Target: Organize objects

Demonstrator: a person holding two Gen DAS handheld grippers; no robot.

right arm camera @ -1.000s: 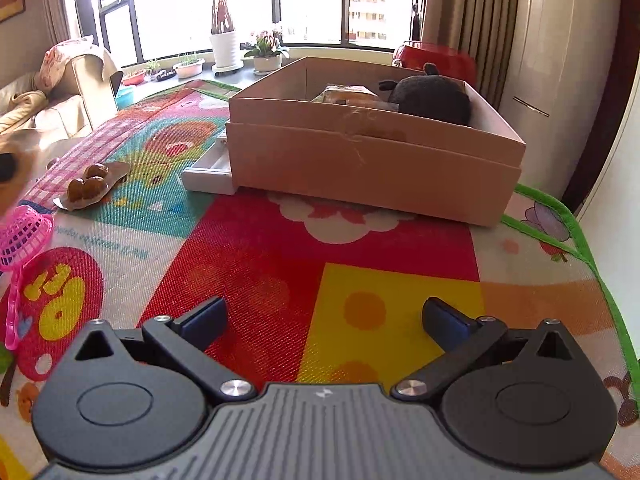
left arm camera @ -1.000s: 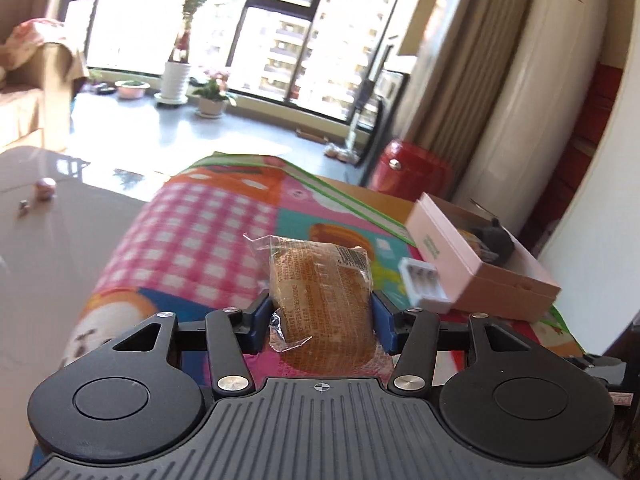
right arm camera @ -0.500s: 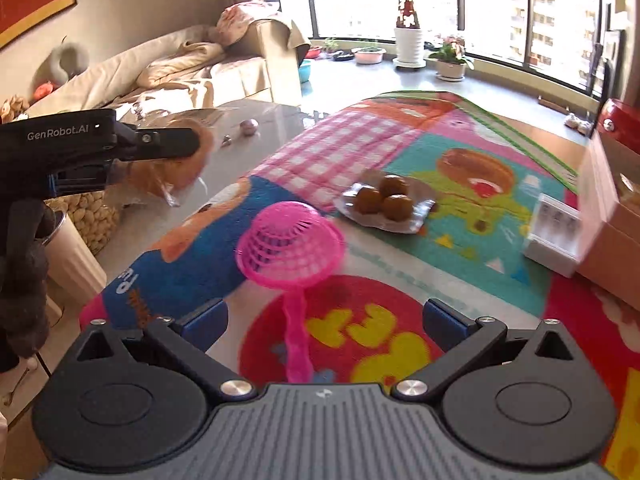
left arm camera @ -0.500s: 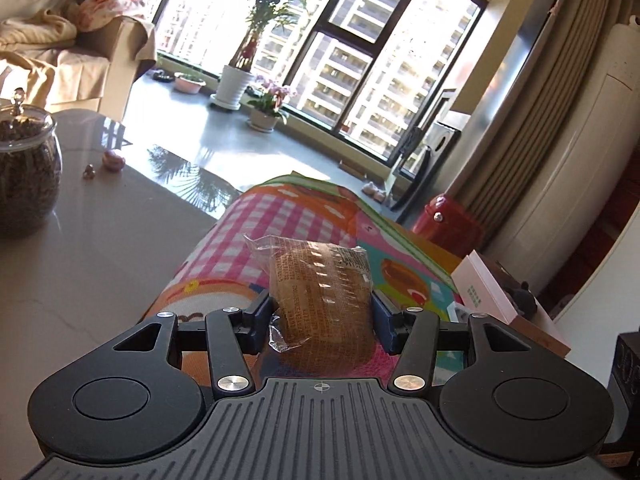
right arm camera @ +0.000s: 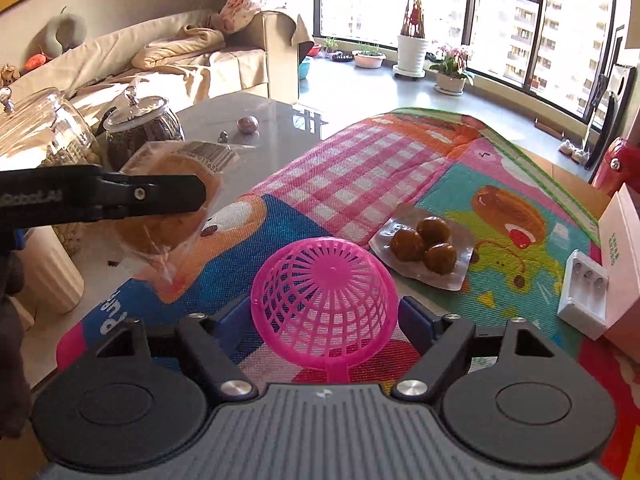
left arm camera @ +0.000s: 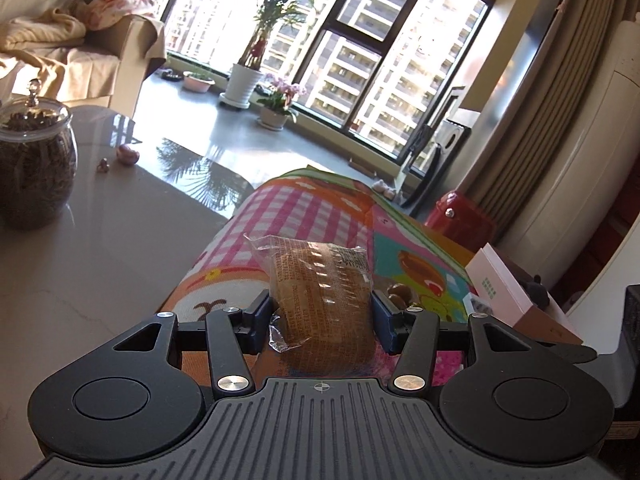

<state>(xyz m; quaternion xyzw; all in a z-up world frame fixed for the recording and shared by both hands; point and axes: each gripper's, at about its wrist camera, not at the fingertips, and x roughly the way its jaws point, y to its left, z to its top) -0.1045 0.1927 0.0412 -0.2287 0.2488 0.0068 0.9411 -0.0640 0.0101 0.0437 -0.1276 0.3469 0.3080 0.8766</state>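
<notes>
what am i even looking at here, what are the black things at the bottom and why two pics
There is no robot here: a person holds a two-finger gripper in each hand, and each carries a wide-angle camera looking along its fingers. The black shapes at the bottom are the grippers themselves.

The left camera's picture shows the left gripper shut on a wrapped bun, held above the mat.

The right camera's picture shows the right gripper, open, with its fingers on either side of a pink strainer that lies dome-up on the mat. The left gripper and bun also show at its left edge.

Also on the mat: a packet of brown balls, a white charger and, at the right edge, a box. Glass jars stand on the table beyond.
</notes>
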